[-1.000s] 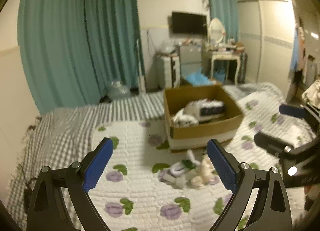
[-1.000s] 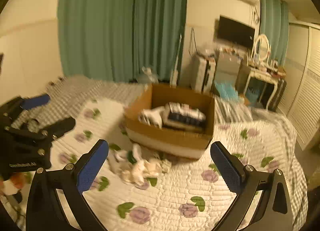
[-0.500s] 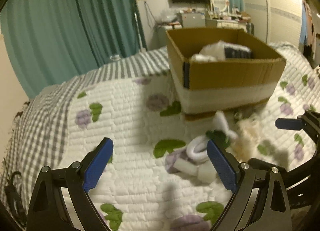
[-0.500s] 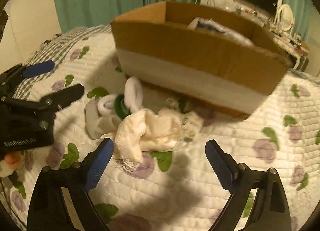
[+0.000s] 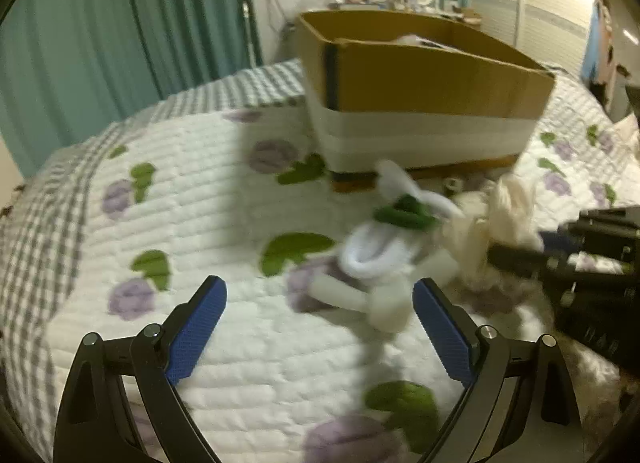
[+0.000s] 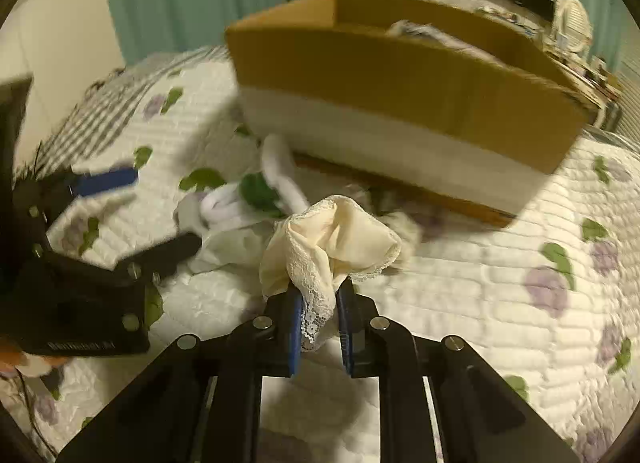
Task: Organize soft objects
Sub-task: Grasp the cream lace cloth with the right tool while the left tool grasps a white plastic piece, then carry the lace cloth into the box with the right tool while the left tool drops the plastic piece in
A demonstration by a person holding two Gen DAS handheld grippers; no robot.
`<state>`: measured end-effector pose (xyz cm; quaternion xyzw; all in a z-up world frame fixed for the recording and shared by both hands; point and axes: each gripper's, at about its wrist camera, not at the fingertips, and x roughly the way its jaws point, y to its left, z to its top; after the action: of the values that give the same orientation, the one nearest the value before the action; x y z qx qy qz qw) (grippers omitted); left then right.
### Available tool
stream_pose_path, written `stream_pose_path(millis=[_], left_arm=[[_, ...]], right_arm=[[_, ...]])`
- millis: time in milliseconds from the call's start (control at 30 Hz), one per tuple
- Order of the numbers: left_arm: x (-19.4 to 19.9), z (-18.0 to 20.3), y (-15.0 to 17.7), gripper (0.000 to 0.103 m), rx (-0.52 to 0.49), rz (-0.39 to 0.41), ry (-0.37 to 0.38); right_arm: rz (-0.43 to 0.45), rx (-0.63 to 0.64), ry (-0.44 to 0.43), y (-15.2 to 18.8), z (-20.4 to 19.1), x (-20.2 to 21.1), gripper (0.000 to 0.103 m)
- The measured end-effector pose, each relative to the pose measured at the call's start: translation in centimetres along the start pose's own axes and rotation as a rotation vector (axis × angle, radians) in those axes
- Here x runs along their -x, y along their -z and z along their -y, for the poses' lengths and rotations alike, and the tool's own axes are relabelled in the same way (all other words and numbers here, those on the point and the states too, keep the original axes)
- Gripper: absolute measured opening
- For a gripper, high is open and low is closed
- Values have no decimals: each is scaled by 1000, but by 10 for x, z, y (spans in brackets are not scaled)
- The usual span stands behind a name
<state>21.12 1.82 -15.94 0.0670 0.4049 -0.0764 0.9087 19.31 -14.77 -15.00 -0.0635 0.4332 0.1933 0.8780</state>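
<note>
The right gripper (image 6: 318, 313), jaws just closed, pinches a cream lace cloth (image 6: 332, 239) bound for the cardboard box (image 6: 400, 75) beyond its fingertips, while the left gripper (image 5: 320, 327) gapes empty short of the white socks (image 5: 376, 259).

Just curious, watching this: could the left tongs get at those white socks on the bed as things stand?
Probably yes. The left tongs are open, and the white socks lie on the quilt just ahead of them, nothing between. The right tongs, shut on the cream lace cloth, sit off to the side.
</note>
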Motion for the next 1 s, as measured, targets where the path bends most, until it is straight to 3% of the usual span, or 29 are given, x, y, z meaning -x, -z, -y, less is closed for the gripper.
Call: stream_pose_path(millis=[200,233,267,333,667,1000], left_arm=[[-12,18,6,94,-2,-58,116],[-16,20,7,88,-5,-63,120],[-19,21,6,83,-10,-62,115],[-27,21,4,83,-9,-67,106],[-21,10,8,36,29,-31,116],[16,14,18,25,22,1,94]], right_arm=[[49,-47,32,0,19,24,14],[53,-50,36,0,21,27,14],[53,-54,37,0,23,28,14],[48,-62,36,0,26,28,14],[69,-53,51,4,22,42,14],[140,-97,45,21,17,83,14]])
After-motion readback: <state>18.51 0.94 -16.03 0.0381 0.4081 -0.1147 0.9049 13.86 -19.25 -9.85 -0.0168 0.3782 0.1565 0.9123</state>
